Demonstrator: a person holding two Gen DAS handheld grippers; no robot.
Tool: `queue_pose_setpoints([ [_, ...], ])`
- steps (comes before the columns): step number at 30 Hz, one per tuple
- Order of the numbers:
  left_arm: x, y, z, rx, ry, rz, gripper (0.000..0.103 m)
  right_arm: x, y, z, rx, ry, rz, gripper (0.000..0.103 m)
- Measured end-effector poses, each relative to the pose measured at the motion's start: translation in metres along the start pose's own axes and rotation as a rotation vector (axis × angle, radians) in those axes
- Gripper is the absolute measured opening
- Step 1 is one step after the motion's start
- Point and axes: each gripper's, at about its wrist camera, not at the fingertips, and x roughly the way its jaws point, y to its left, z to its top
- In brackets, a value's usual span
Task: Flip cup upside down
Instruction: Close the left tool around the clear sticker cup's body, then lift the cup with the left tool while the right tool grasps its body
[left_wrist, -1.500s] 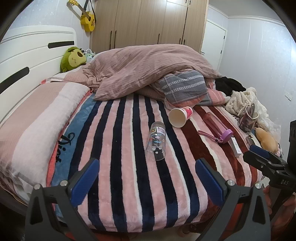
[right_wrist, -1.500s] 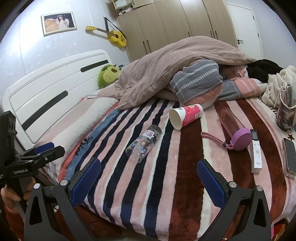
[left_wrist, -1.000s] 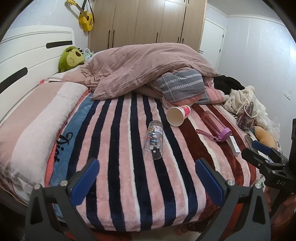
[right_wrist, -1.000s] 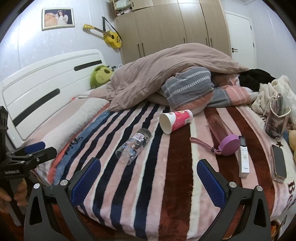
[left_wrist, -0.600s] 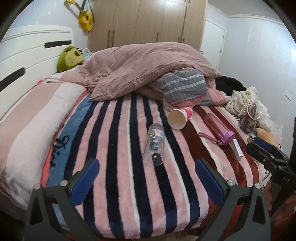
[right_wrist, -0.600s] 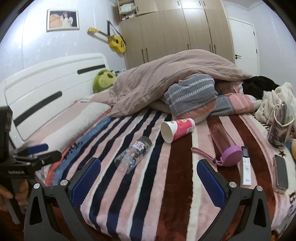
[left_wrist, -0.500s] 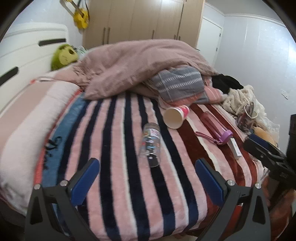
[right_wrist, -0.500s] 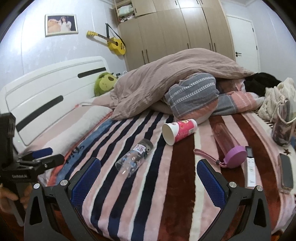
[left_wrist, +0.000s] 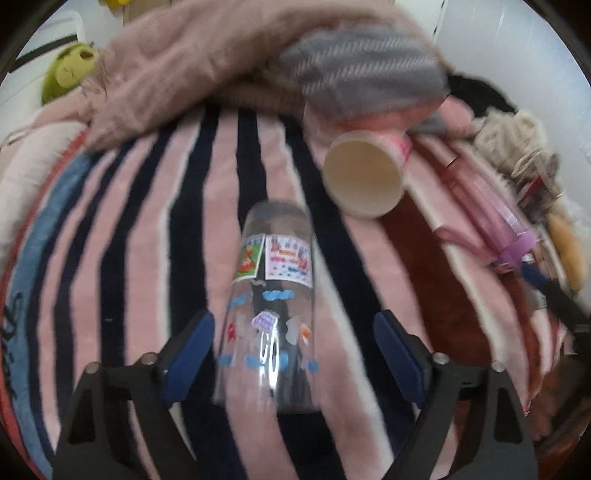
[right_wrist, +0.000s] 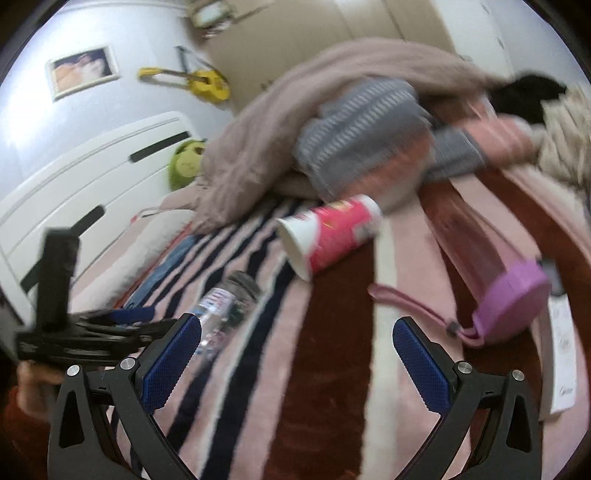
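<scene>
A clear glass cup (left_wrist: 271, 310) with cartoon stickers lies on its side on the striped blanket (left_wrist: 110, 258), its open mouth toward me. My left gripper (left_wrist: 293, 354) is open, its blue pads either side of the cup without touching it. In the right wrist view the cup (right_wrist: 225, 306) lies at the left, with the left gripper (right_wrist: 122, 325) at it. My right gripper (right_wrist: 297, 362) is open and empty above the blanket. A red-and-white paper cup (left_wrist: 364, 173) lies on its side beyond, and also shows in the right wrist view (right_wrist: 330, 234).
A pink bottle with a purple lid (right_wrist: 509, 299) and strap lies at the right, a white remote (right_wrist: 561, 354) beside it. A crumpled duvet (left_wrist: 207, 62) and grey striped pillow (left_wrist: 365, 62) fill the back. A white headboard (right_wrist: 74, 177) stands at the left.
Both grippers have moved forward fast over the bed. The left one has come down around the glass cup, which now lies between its open pads. The frames are blurred.
</scene>
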Motion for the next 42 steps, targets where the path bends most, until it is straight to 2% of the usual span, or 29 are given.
queue_pose_setpoints([
  [3,0.016,-0.001,0.002,0.005,0.018,0.033,0.075,0.000,-0.007,0.002,0.008,0.015,0.041,0.103],
  [7,0.032,0.002,0.003,0.000,0.019,0.085,0.059,0.009,-0.009,-0.009,-0.061,0.098,0.095,0.103],
  [8,0.034,0.004,0.002,-0.005,0.013,0.085,0.059,0.010,-0.008,-0.012,-0.051,0.098,0.092,0.103],
  [10,0.033,0.003,0.000,0.006,0.005,0.087,0.058,0.013,-0.002,-0.017,-0.025,0.091,0.173,0.103],
  [11,0.031,0.002,-0.002,0.012,0.010,0.087,0.057,0.019,0.003,-0.019,-0.010,0.108,0.239,0.103],
  [14,0.024,0.003,-0.013,0.018,0.027,0.076,0.057,0.041,0.021,-0.024,-0.012,0.182,0.352,0.103],
  [16,0.016,0.004,-0.025,0.018,0.030,0.052,0.057,0.050,0.028,-0.026,-0.013,0.209,0.397,0.103],
  [23,-0.019,0.016,-0.081,-0.039,0.053,-0.053,0.057,0.085,0.030,-0.031,0.166,0.286,0.605,0.103],
  [25,-0.025,0.019,-0.094,-0.055,0.053,-0.080,0.057,0.097,0.033,-0.036,0.198,0.318,0.633,0.096],
  [27,-0.032,0.021,-0.107,-0.061,0.038,-0.104,0.057,0.109,0.044,-0.043,0.207,0.376,0.650,0.072],
  [29,-0.035,0.025,-0.114,-0.086,0.028,-0.114,0.057,0.120,0.059,-0.051,0.175,0.443,0.633,0.066],
  [32,-0.037,0.032,-0.122,-0.120,0.011,-0.142,0.057,0.124,0.091,-0.060,0.056,0.558,0.534,0.066],
  [37,-0.041,0.033,-0.129,-0.130,-0.025,-0.159,0.057,0.135,0.104,-0.062,0.106,0.621,0.489,0.069],
  [40,-0.042,0.031,-0.132,-0.116,-0.039,-0.147,0.057,0.145,0.127,-0.066,0.039,0.650,0.398,0.077],
  [42,-0.043,0.033,-0.133,-0.124,-0.050,-0.140,0.057,0.147,0.160,-0.071,-0.108,0.643,0.328,0.091],
])
